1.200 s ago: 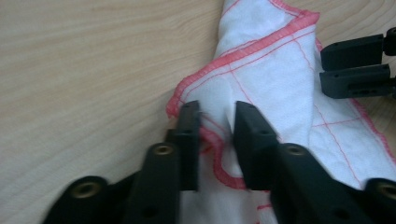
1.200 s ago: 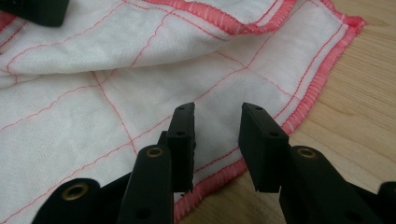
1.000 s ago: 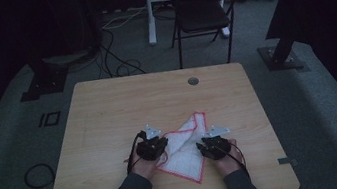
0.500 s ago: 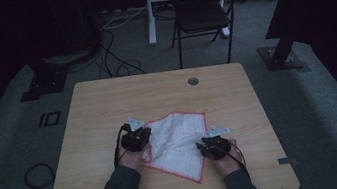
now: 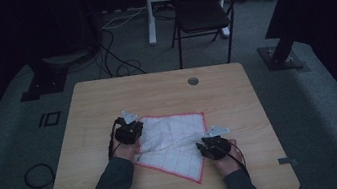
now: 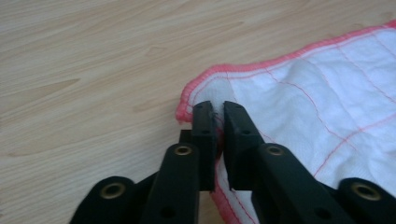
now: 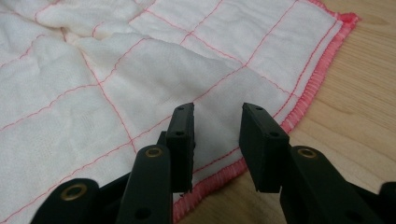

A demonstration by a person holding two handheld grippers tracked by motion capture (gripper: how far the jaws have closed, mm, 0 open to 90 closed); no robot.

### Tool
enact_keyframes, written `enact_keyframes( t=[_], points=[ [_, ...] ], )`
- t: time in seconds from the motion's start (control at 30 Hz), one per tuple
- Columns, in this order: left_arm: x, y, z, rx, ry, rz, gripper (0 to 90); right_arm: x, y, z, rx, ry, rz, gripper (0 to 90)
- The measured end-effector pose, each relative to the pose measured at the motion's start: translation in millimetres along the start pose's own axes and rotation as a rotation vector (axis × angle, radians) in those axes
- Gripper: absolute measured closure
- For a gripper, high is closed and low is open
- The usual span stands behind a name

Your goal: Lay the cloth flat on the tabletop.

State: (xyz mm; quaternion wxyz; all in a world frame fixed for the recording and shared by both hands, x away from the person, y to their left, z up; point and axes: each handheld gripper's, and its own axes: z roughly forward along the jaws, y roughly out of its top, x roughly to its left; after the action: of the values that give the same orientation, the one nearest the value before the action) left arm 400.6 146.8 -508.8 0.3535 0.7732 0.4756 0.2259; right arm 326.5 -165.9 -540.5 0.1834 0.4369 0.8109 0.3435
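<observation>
Lying flat near the front of the wooden table (image 5: 106, 98), between both hands: a white cloth (image 5: 172, 134) with red lines and a red edge, spread wide so the corners are easy to reach. Pinching its left corner, jaws shut tight on the red edge: the left gripper (image 6: 215, 119), likely to pull it smooth. Hanging over the right edge with jaws apart, holding nothing: the right gripper (image 7: 217, 123)

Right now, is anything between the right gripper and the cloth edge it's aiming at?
Nothing visible. The right gripper has its jaws open directly over the red-hemmed edge of the cloth, with only bare cloth between them. The left gripper is shut on the cloth's opposite corner, well clear.
</observation>
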Motion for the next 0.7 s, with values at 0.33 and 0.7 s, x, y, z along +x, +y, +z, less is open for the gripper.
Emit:
enact_keyframes(
  t=[0.33,0.7],
  points=[
    [4.6,5.5,-22.2,-0.055,-0.021,-0.013,75.0,20.4,-1.5,-8.5,-0.002,0.011,-0.076,59.3],
    [-20.7,0.4,-32.6,-0.035,-0.081,0.065,78.9,55.7,-5.2,-12.9,-0.007,0.113,-0.138,55.3]
  ],
)
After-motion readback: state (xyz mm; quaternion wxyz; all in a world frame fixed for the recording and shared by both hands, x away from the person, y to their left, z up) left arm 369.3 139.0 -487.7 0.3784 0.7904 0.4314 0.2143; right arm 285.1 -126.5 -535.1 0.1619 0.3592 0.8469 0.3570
